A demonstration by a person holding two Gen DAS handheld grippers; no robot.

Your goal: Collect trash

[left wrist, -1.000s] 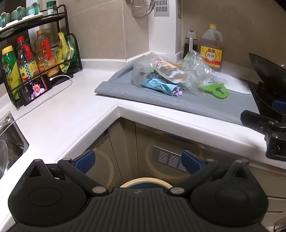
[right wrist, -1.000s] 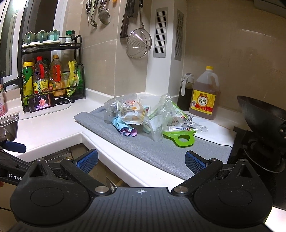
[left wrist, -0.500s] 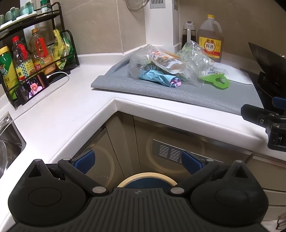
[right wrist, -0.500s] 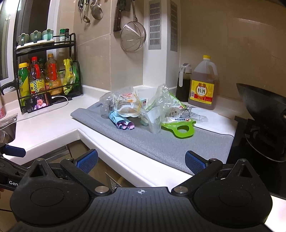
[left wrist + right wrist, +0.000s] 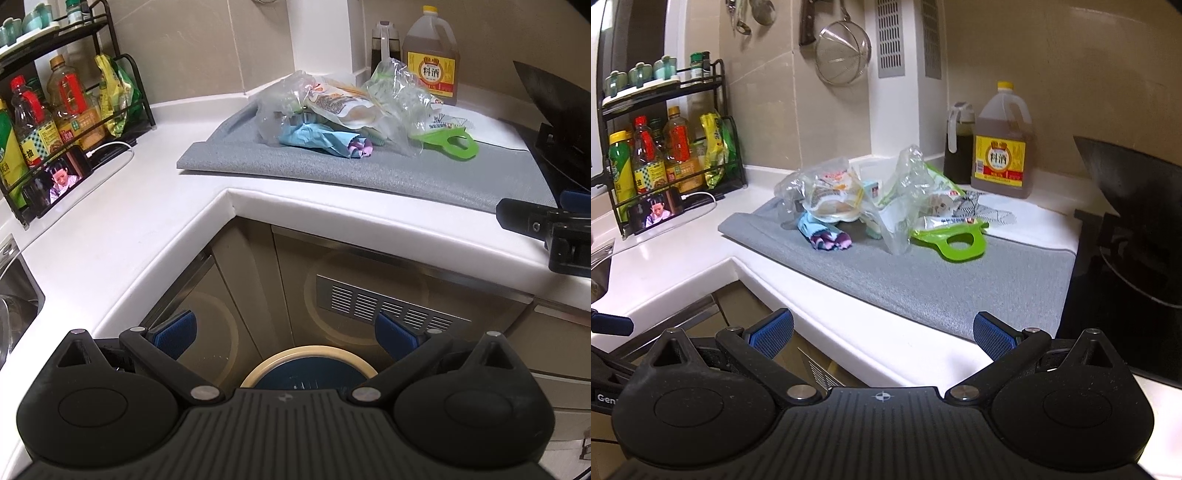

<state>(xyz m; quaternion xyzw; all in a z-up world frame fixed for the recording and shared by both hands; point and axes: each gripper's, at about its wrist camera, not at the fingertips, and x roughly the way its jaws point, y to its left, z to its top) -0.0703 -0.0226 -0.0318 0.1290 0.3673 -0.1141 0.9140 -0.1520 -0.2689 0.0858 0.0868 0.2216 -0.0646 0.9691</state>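
Closest in, down by the floor in front of the corner cabinets, a bin with a cream rim and a dark blue inside sits right under the left gripper. Above it runs the white countertop, bending round the corner, with a sink edge off to the left. A grey mat covers the counter's right stretch, and the trash pile lies on its far half: crumpled clear plastic bags, printed snack wrappers, a light blue and purple wrapper at the front. A green plastic handle piece lies just beside the pile on the right.

Further back, a black wire rack holds sauce bottles, with a phone propped against its foot, screen lit and a white cable plugged in. A yellow-labelled jug and a dark oil bottle stand against the tiled wall, a strainer hangs above, and a black wok sits at the right edge.

The left gripper's blue pads are spread wide with nothing between them. The right gripper is likewise wide apart and empty, hanging over the counter's front edge, well short of the pile.

Since a second ago the left gripper has tipped lower, so more of the bin shows beneath it, while the right one has drifted slightly nearer the mat. The pile lies as it did.
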